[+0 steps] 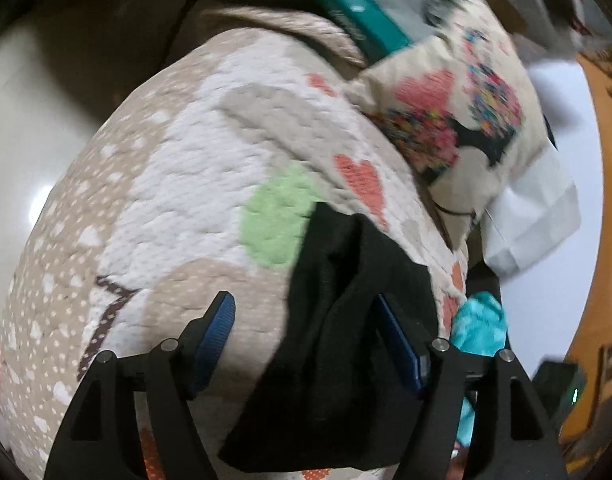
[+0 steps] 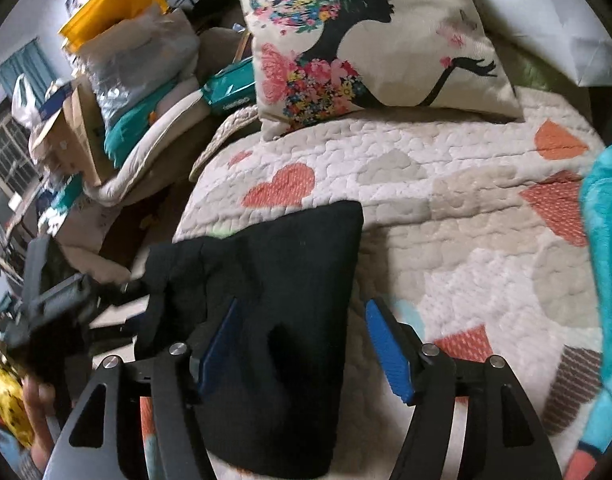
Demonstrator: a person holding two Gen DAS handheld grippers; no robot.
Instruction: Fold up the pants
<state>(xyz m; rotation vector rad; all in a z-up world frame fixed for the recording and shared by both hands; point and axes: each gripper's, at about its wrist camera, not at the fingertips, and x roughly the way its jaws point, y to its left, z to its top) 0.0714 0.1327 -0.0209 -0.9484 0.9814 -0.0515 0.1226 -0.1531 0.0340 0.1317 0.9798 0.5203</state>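
Note:
The black pants (image 1: 338, 344) lie folded in a compact bundle on the quilted bedspread (image 1: 178, 184). My left gripper (image 1: 306, 308) is open just above them, its jaws spread over the bundle's left part, holding nothing. In the right wrist view the pants (image 2: 282, 304) lie between the blue pads of my right gripper (image 2: 302, 308), which is open and empty above them. The bundle's left edge is rumpled near the bed's edge. The left gripper (image 2: 58, 304) shows blurred at the left of the right wrist view.
A floral pillow (image 2: 370, 40) lies at the head of the bed, with a white pillow (image 2: 546, 8) beside it. A teal plush cloth (image 2: 606, 272) lies at the right. Bags, boxes and a yellow bin (image 2: 110, 4) are piled left of the bed.

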